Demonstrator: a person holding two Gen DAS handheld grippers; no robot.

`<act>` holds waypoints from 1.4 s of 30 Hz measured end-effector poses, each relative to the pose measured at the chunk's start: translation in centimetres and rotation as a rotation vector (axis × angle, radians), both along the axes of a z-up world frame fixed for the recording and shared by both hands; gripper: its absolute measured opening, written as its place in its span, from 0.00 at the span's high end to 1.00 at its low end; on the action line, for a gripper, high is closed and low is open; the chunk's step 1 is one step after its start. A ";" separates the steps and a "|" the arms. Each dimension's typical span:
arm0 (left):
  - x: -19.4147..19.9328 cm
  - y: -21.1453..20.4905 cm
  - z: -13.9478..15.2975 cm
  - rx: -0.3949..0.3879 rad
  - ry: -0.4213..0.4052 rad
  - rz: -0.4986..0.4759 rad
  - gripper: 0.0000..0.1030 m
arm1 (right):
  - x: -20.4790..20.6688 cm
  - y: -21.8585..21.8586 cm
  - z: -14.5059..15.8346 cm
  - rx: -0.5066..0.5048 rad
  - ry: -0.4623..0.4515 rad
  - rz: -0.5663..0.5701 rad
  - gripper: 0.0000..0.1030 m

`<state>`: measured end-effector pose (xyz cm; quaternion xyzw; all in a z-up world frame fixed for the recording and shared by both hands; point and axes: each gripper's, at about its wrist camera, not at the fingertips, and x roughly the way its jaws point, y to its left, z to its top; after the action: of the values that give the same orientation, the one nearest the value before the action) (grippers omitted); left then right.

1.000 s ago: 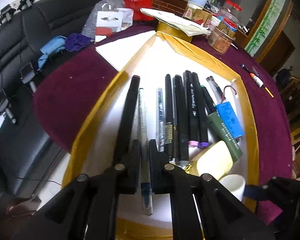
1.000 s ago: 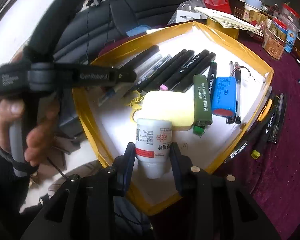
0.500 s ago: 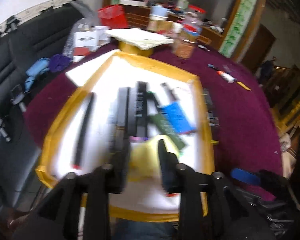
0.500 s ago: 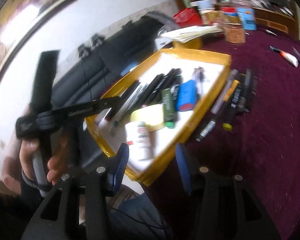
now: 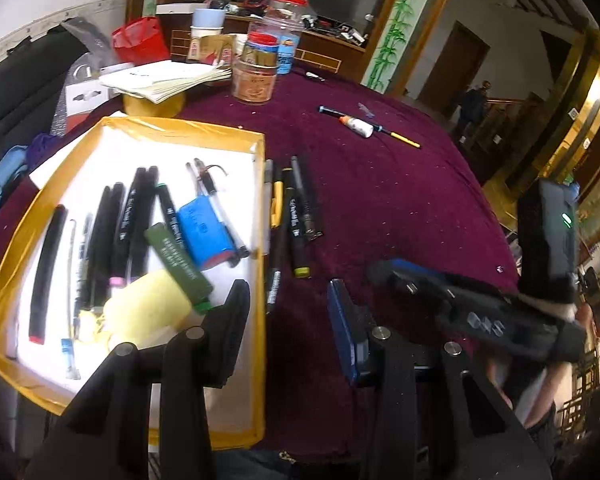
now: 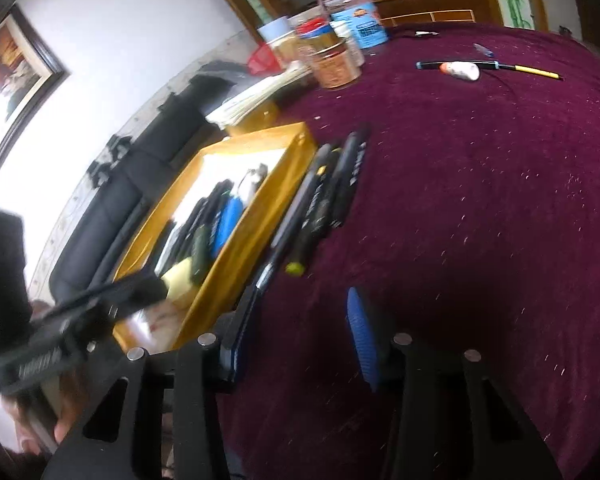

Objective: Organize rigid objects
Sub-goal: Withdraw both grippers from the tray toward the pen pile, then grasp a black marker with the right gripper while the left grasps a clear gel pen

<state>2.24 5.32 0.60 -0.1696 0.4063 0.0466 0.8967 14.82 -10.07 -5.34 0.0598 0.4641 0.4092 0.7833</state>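
— Where are the pens lying?

— A row of markers (image 5: 124, 224) lies in the yellow-rimmed tray (image 5: 180, 128), long axes running from 6 toward 12 o'clock. More pens (image 5: 296, 216) lie on the maroon cloth (image 5: 400, 200) just beside the tray's 3 o'clock rim, pointing the same way.

— And the hands?

— The left gripper (image 5: 288, 320) tilts down over that rim, released, nothing between its fingers. The right gripper (image 6: 300, 336) tilts down over bare cloth at the pens' 6 o'clock end, its jaws closing with nothing between them.
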 end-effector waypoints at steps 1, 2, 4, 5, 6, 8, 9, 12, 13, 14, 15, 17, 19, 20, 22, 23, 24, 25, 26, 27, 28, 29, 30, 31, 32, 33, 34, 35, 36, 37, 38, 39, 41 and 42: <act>0.0 0.0 0.1 -0.009 -0.013 0.000 0.63 | 0.4 0.3 0.0 -0.005 -0.001 -0.007 0.64; -0.1 0.0 0.3 -0.015 -0.030 -0.003 0.63 | 1.0 0.7 0.1 -0.011 0.001 -0.014 0.66; -0.1 0.1 0.6 -0.018 -0.050 -0.008 0.63 | 2.1 1.4 0.0 -0.023 0.008 -0.026 0.68; -0.1 0.2 0.7 -0.018 -0.058 -0.006 0.63 | 2.9 1.9 -0.1 -0.037 0.011 -0.035 0.70; 0.0 0.3 0.6 -0.021 -0.062 -0.006 0.63 | 3.6 2.4 -0.2 -0.051 0.013 -0.038 0.73; 0.3 0.5 0.3 -0.036 -0.057 -0.004 0.63 | 5.1 3.6 -0.4 -0.082 0.017 -0.042 0.77; 0.5 0.6 0.2 -0.045 -0.052 -0.010 0.63 | 5.8 4.2 -0.6 -0.098 0.019 -0.045 0.78; 0.8 0.7 -0.3 -0.066 -0.047 -0.021 0.63 | 8.2 6.3 -1.4 -0.149 0.035 -0.039 0.85; 0.9 0.8 -0.4 -0.071 -0.044 -0.022 0.63 | 8.7 6.7 -1.6 -0.162 0.035 -0.040 0.85; 1.0 0.9 -0.4 -0.077 -0.041 -0.026 0.63 | 9.3 7.3 -1.8 -0.182 0.032 -0.043 0.86; 1.1 1.0 -0.5 -0.083 -0.040 -0.030 0.63 | 10.0 7.9 -2.0 -0.196 0.035 -0.044 0.86; 1.1 1.2 -0.6 -0.088 -0.037 -0.038 0.63 | 10.6 8.6 -2.4 -0.215 0.041 -0.037 0.86; 1.2 1.3 -0.7 -0.090 -0.031 -0.042 0.63 | 11.0 9.2 -2.5 -0.240 0.034 -0.024 0.86; 1.3 1.4 -0.7 -0.095 -0.029 -0.044 0.63 | 10.9 9.7 -2.3 -0.271 0.012 -0.017 0.86; 1.3 1.4 -0.6 -0.106 -0.028 -0.050 0.63 | 10.9 10.3 -2.2 -0.307 -0.004 -0.012 0.86; 1.3 1.4 -0.6 -0.110 -0.029 -0.052 0.63 | 11.0 10.6 -2.1 -0.320 -0.013 -0.008 0.86; 1.3 1.4 -0.5 -0.111 -0.031 -0.054 0.63 | 11.0 11.2 -2.0 -0.344 -0.039 0.002 0.86; 1.3 1.2 -0.4 -0.108 -0.033 -0.057 0.63 | 11.0 11.4 -2.0 -0.354 -0.058 0.007 0.86; 1.4 1.1 -0.4 -0.106 -0.031 -0.059 0.63 | 10.8 11.8 -2.0 -0.369 -0.090 0.018 0.86; 1.4 0.9 -0.4 -0.103 -0.028 -0.063 0.63 | 10.5 11.9 -2.0 -0.379 -0.118 0.027 0.86; 1.5 0.7 -0.5 -0.103 -0.022 -0.067 0.63 | 10.3 11.7 -2.0 -0.378 -0.125 0.029 0.86; 1.5 0.5 -0.5 -0.103 -0.016 -0.072 0.63 | 10.1 11.3 -1.9 -0.369 -0.118 0.032 0.86; 1.6 0.4 -0.6 -0.101 -0.010 -0.076 0.63 | 9.9 10.9 -1.8 -0.361 -0.112 0.036 0.86; 1.6 0.1 -0.7 -0.096 -0.003 -0.079 0.63 | 9.5 10.1 -1.7 -0.346 -0.094 0.032 0.86; 1.6 0.0 -0.7 -0.091 0.002 -0.079 0.63 | 9.2 9.1 -1.6 -0.322 -0.075 0.027 0.86; 1.6 -0.2 -0.7 -0.088 0.008 -0.081 0.63 | 8.7 8.4 -1.5 -0.299 -0.060 0.030 0.87; 1.7 -0.3 -0.8 -0.090 0.014 -0.084 0.63 | 8.2 7.7 -1.4 -0.293 -0.058 0.025 0.89; 1.8 -0.4 -0.8 -0.094 0.018 -0.087 0.63 | 7.5 6.8 -1.3 -0.313 -0.069 0.006 0.89; 2.0 -0.6 -0.8 -0.100 0.026 -0.093 0.63 | 6.6 5.7 -1.3 -0.331 -0.090 -0.015 0.89; 2.3 -0.8 -0.8 -0.103 0.031 -0.098 0.63 | 5.8 4.4 -1.3 -0.330 -0.098 -0.019 0.89; 2.7 -1.1 -0.8 -0.105 0.039 -0.104 0.63 | 5.2 3.2 -1.5 -0.333 -0.097 -0.027 0.89; 3.0 -1.3 -0.8 -0.108 0.047 -0.111 0.63 | 4.6 1.9 -1.8 -0.343 -0.100 -0.046 0.89; 4.3 -1.8 -1.0 -0.122 0.069 -0.131 0.63 | 3.9 -0.6 -2.1 -0.351 -0.119 -0.095 0.89; 4.8 -2.0 -1.0 -0.124 0.081 -0.135 0.63 | 3.6 -1.8 -2.2 -0.345 -0.115 -0.119 0.89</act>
<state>7.08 3.33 -0.42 -0.1950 0.4547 -0.0325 0.8684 18.40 -11.91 -7.52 -0.0717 0.4773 0.2793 0.8301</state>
